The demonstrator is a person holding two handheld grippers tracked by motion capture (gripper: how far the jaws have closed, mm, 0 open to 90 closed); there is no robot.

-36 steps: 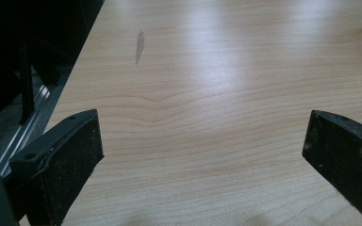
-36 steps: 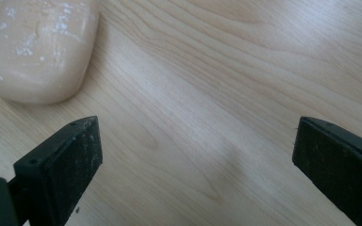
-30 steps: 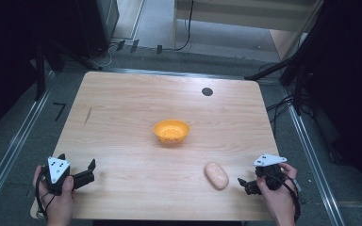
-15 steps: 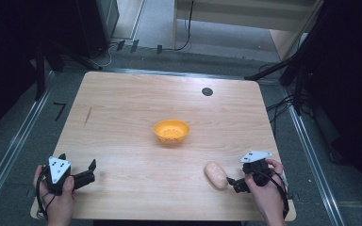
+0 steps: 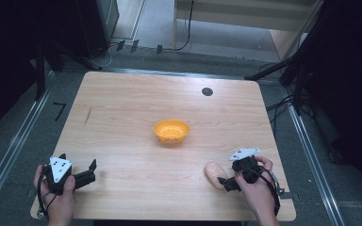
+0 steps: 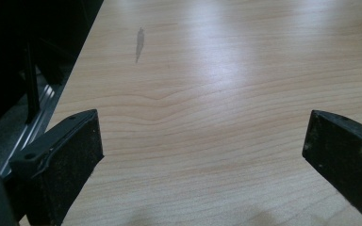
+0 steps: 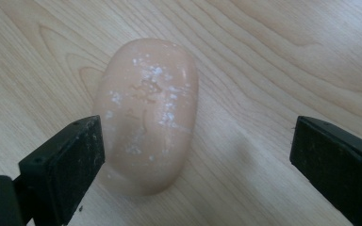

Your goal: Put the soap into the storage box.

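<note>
A peach oval soap bar (image 5: pixel 213 173) with white specks lies flat on the wooden table (image 5: pixel 122 117) near its front right. My right gripper (image 5: pixel 224 181) is just to the right of it, open. In the right gripper view the soap bar (image 7: pixel 146 113) lies between the jaws of the right gripper (image 7: pixel 195 155), close by the left jaw and apart from the right one. These jaws have just been closing a little, and no pad presses on the bar. My left gripper (image 5: pixel 92 171) rests at the front left, open over bare wood (image 6: pixel 202 146).
An orange bowl (image 5: pixel 171 130) stands at the table's middle. A small black round spot (image 5: pixel 207 91) sits near the far edge. A dark streak (image 6: pixel 139 43) marks the wood at the left. Metal rails run along both sides of the table.
My right hand has moved left toward the soap bar, so its jaws now reach the bar's right end. The left hand has stayed in place.
</note>
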